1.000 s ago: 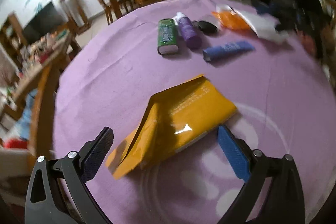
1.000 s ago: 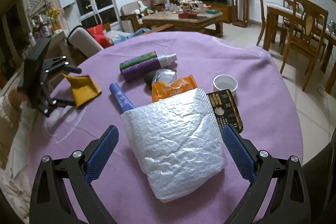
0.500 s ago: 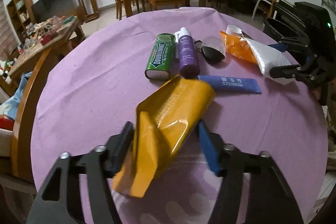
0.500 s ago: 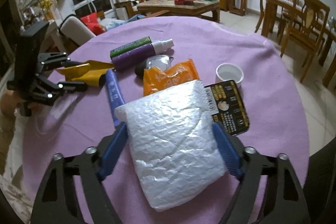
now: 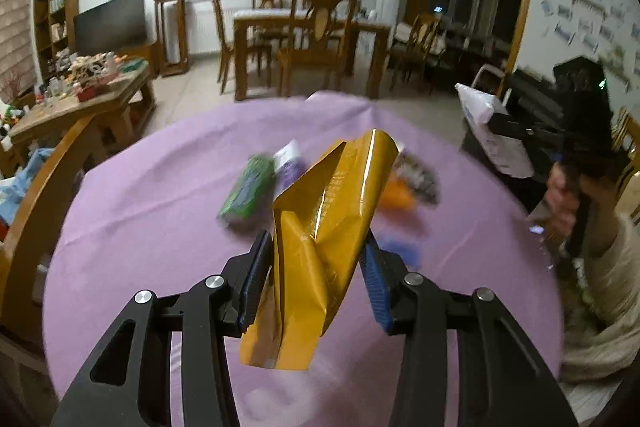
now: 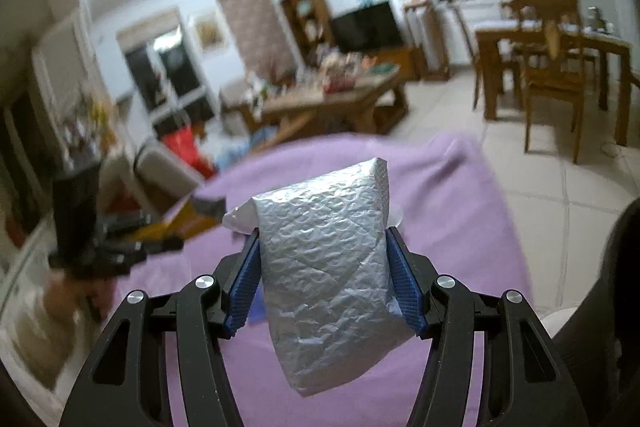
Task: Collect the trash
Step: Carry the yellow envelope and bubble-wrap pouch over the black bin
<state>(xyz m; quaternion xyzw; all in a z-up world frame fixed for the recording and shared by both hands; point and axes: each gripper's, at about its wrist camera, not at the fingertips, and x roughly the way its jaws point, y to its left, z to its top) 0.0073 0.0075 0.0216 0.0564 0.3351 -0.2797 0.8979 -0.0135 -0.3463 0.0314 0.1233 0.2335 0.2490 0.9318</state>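
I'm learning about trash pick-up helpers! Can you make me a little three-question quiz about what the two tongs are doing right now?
1. True or false: the left tongs are shut on the yellow wrapper.
2. What do the right tongs hold? A) a green box B) the silver bubble bag C) a cup
3. Fill in: both pieces of trash are lifted above the ______ tablecloth.

Key: 1 true. 2 B. 3 purple. Both tongs have just been closing, each with its piece of trash pinched between the blue pads.
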